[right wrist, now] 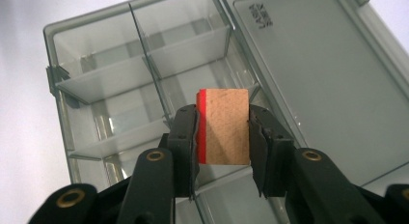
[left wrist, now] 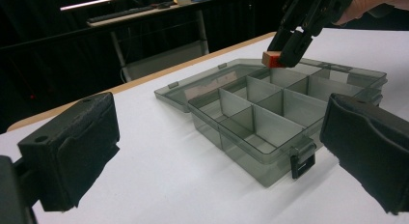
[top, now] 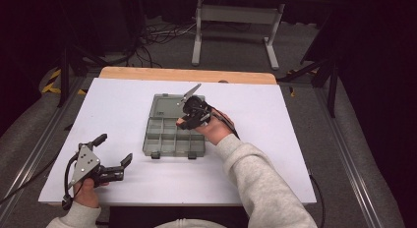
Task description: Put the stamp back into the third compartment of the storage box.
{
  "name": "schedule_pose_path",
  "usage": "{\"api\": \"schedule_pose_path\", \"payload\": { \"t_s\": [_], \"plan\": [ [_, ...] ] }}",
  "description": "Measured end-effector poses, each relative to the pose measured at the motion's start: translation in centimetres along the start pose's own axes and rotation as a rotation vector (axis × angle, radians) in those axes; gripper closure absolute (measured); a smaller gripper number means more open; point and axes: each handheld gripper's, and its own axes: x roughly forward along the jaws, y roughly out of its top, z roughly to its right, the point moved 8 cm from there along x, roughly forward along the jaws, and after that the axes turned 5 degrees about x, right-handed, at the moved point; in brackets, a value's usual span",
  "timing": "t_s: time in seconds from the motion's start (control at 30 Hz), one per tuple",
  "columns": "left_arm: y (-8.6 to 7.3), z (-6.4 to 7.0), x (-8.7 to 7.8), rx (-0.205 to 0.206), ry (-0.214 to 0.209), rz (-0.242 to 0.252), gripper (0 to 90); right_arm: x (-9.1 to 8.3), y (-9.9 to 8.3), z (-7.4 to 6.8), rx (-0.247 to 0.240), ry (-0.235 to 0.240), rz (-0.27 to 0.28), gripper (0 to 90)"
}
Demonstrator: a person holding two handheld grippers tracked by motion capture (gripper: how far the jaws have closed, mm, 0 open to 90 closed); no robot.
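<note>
A grey see-through compartment box (top: 169, 137) lies open on the white table, its lid (top: 164, 106) flat behind it. My right gripper (top: 183, 121) hangs over the box's far right compartments, shut on a small wooden block with one red face (right wrist: 223, 126). From the left gripper view the block (left wrist: 271, 59) hovers just above the box (left wrist: 270, 122), held in the right gripper (left wrist: 284, 55). My left gripper (top: 113, 149) rests near the table's front left, open, with its pads (left wrist: 72, 151) wide apart and nothing between them.
The white table top (top: 123, 105) has bare room left of and in front of the box. A wooden board edge (top: 187, 74) runs along the back. Beyond it stand a metal stand (top: 236, 21) and cables on the floor.
</note>
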Motion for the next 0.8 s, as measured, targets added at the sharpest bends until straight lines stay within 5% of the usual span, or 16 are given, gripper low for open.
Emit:
{"api": "schedule_pose_path", "payload": {
  "t_s": [0.8],
  "plan": [
    [-0.1, 0.0, 0.1, -0.002, -0.001, -0.002, 1.2, 1.2, -0.8, 0.6, 0.022, 0.012, -0.060, 65.8]
  ]
}}
